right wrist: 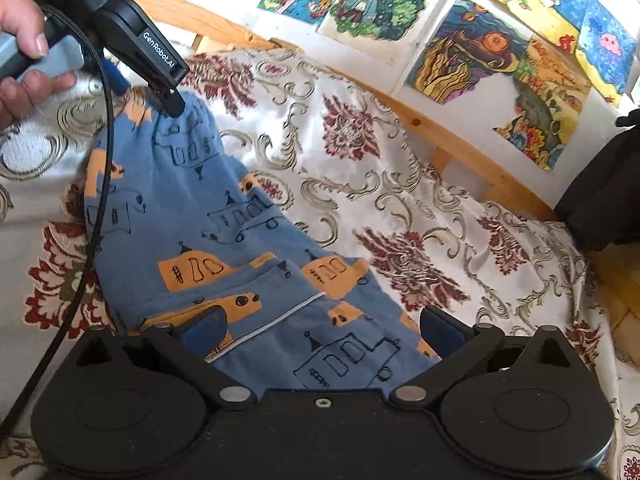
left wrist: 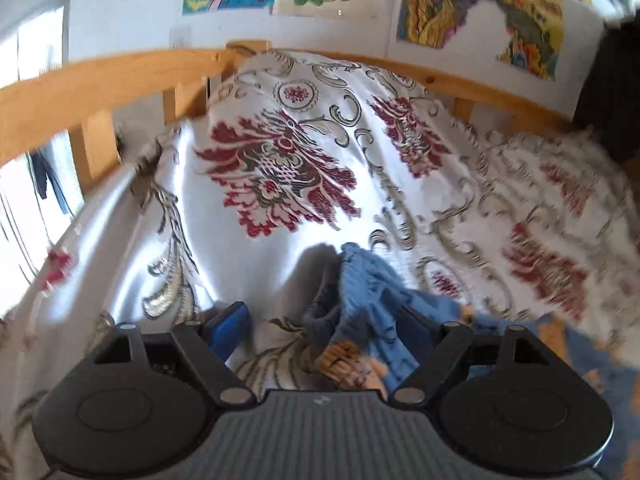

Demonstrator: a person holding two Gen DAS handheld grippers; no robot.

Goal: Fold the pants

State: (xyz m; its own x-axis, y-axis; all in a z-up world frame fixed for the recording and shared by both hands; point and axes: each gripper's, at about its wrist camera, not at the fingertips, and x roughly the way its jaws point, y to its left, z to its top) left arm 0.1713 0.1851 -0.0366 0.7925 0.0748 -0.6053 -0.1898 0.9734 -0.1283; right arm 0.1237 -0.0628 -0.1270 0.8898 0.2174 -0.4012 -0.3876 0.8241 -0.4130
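On the bed, over the patterned bedspread (right wrist: 400, 184), we see the blue pants (right wrist: 208, 240) with orange vehicle print spread diagonally. Our left gripper (right wrist: 176, 110), held in a hand (right wrist: 24, 52), sits at the far end of the garment; in its own view the fingers stand apart with fabric bunched against the right finger, and we cannot tell whether it is truly pinched. Our right gripper (right wrist: 320, 330) hovers wide open over the near end, grasping nothing. We judge this two-ended placement lets the cloth be stretched flat or carried over in a fold. A wooden bed rail (right wrist: 452, 136) and wall drawings (right wrist: 500, 68) bound the scene.
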